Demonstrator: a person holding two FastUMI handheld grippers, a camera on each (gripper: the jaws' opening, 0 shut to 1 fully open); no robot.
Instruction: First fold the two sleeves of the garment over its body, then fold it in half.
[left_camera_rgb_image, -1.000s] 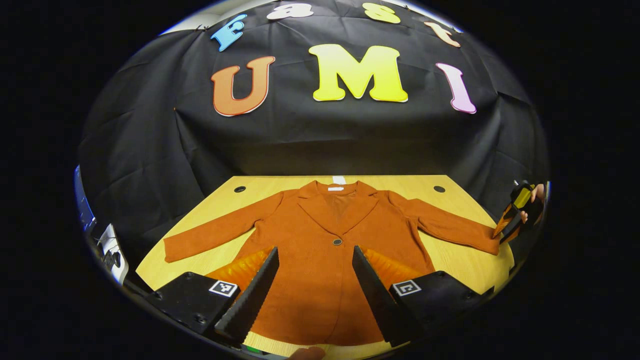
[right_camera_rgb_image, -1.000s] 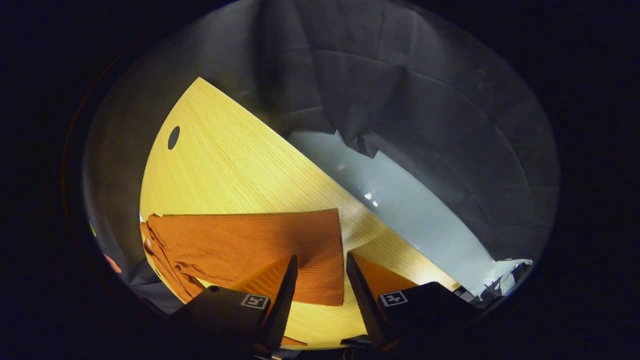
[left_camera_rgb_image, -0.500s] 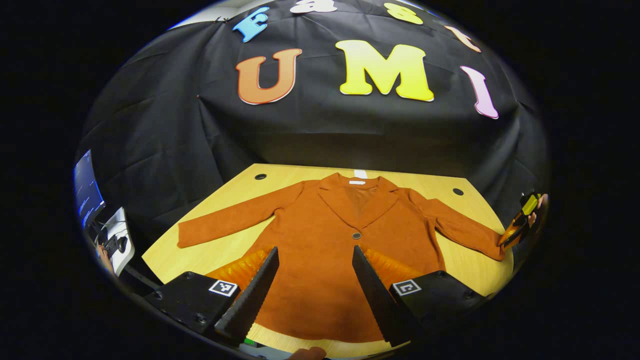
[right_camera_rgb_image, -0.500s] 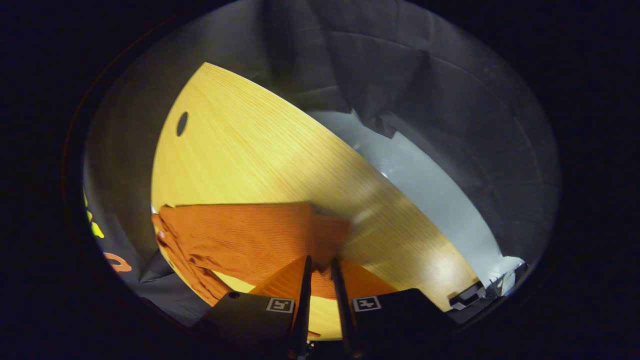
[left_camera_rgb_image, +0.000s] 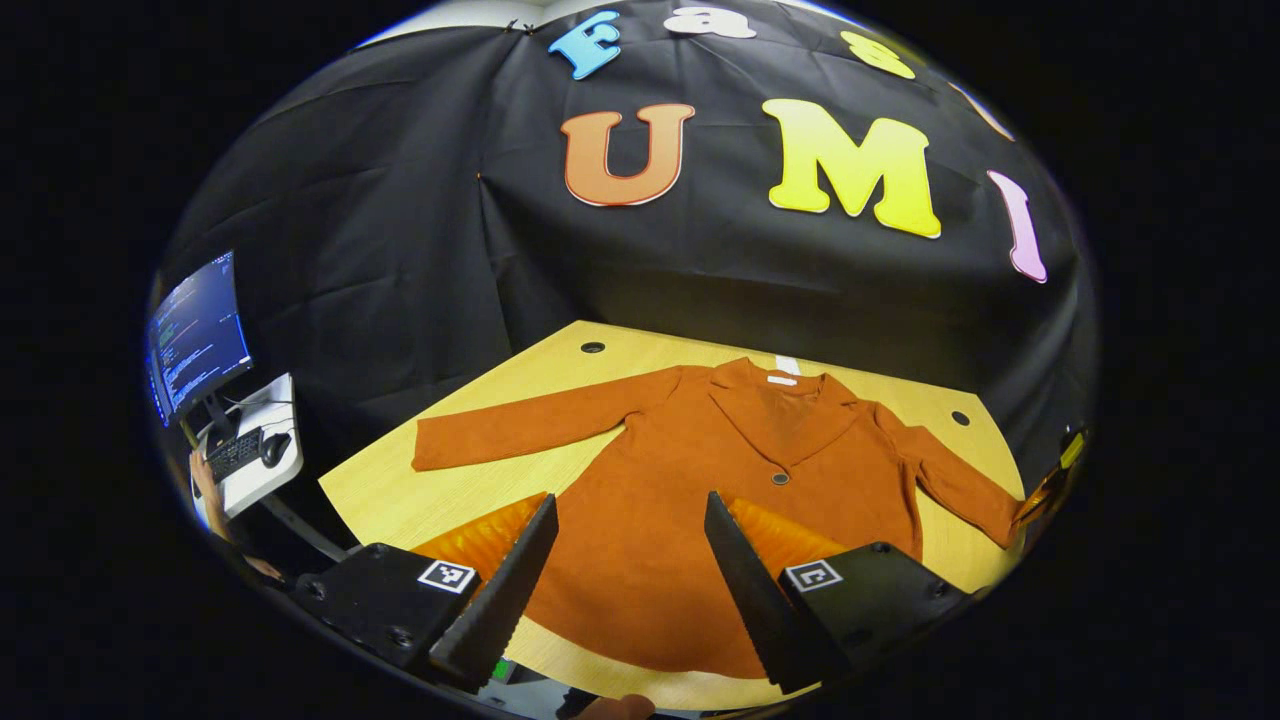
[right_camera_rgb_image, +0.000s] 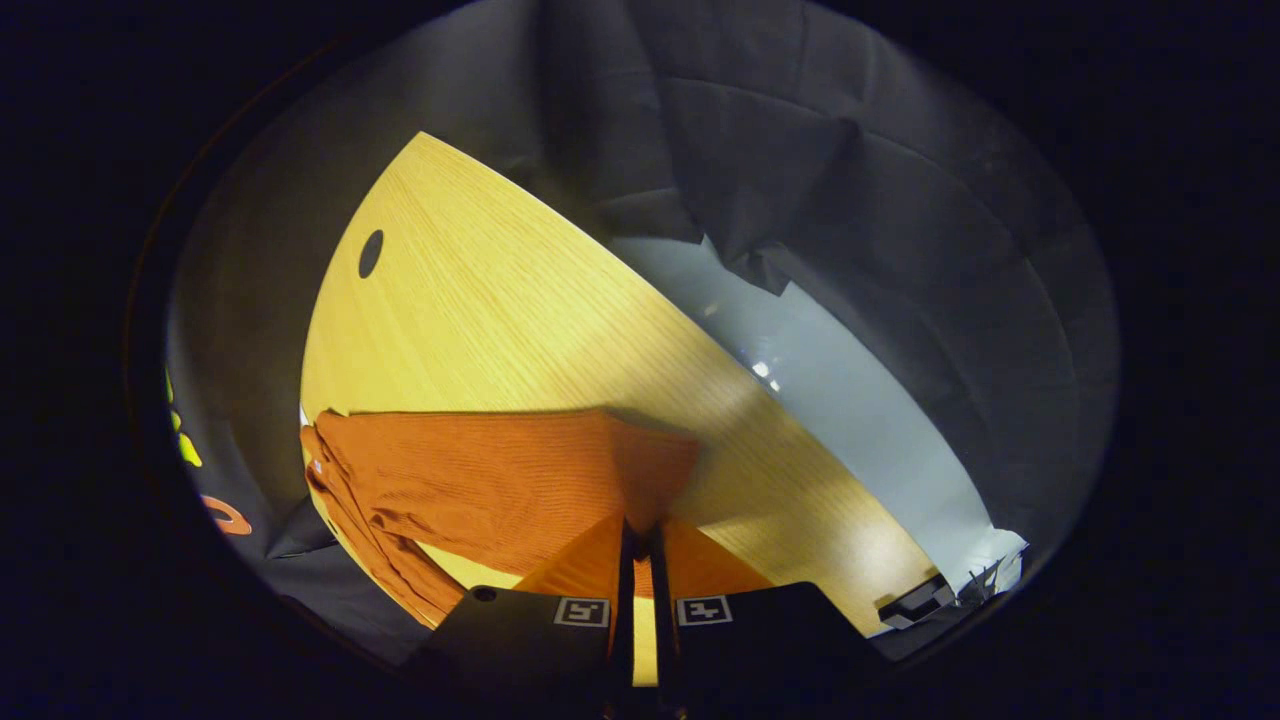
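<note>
Garment (left_camera_rgb_image: 690, 500): rust jacket, flat, sleeves spread, ahead of my spread left gripper (left_camera_rgb_image: 625, 580).
Right gripper (right_camera_rgb_image: 640, 560): pinching my cuff (right_camera_rgb_image: 650, 470).

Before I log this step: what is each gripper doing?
Left gripper: open, holding nothing, above the jacket.
Right gripper: shut on the right sleeve cuff.

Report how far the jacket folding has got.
Nothing is folded yet: in the left gripper view the jacket lies flat on the table with both sleeves spread out. In hand: the right gripper is shut on the right sleeve's cuff, which is lifting off the wood. The left gripper hangs open above the hem. Left to do: fold this sleeve over the body, fold the left sleeve, then halve the jacket.
</note>
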